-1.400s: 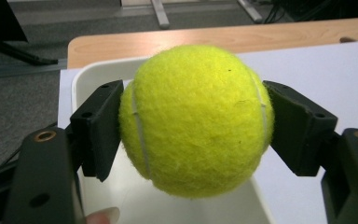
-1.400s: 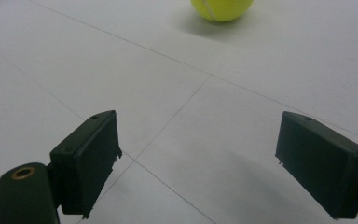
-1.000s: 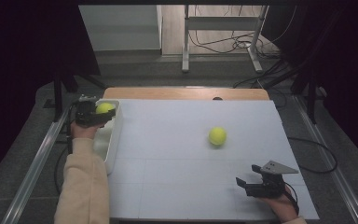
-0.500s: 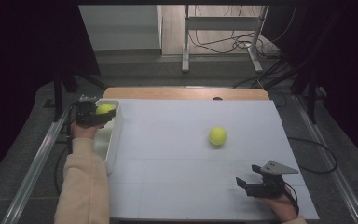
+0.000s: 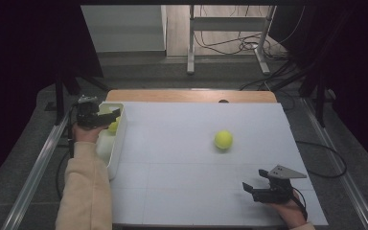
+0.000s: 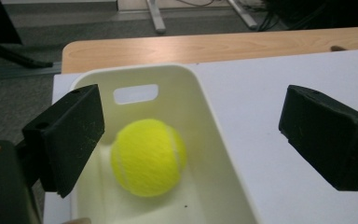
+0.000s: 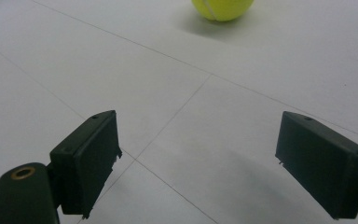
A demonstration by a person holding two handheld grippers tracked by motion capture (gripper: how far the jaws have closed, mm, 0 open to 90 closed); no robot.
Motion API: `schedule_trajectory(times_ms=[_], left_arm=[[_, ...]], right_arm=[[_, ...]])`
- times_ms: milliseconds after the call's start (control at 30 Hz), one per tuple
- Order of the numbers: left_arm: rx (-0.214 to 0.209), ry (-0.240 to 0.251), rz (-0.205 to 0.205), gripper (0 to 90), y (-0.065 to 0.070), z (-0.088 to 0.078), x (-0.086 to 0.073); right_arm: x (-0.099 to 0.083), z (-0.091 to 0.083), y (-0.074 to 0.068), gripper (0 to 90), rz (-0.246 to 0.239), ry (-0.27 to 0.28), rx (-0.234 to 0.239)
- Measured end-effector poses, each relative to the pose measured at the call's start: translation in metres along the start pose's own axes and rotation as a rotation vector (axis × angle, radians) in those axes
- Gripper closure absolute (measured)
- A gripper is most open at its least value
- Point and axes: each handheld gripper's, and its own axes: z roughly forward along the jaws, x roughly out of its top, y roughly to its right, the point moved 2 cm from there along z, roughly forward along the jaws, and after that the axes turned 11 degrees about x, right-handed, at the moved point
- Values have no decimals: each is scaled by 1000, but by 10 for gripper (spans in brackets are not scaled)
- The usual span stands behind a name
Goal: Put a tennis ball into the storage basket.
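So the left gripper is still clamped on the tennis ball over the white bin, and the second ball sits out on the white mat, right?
Not quite. The left gripper is not clamped: its jaws have just been opening and stand clear of the tennis ball, which is blurred in the white bin, as the left gripper view shows. The second ball does sit on the white mat.

White sheet [image 5: 182, 158] covers wooden table [image 5: 187, 95]; metal stand [image 5: 227, 36] and cables [image 5: 230, 45] on floor beyond.
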Motion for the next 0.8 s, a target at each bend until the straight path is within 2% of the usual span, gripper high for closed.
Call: schedule_trajectory(times_ms=[167,567,800], left_arm=[[-45,33,11,77,4,-5,3],[-89,45,51,73,14,-13,5],[-140,71,43,74,21,-22,4]], right_arm=[[0,0,0,138,-1,-1,1],[2,3,1,138,4,5,10],[5,6,1,138,-1,5,13]])
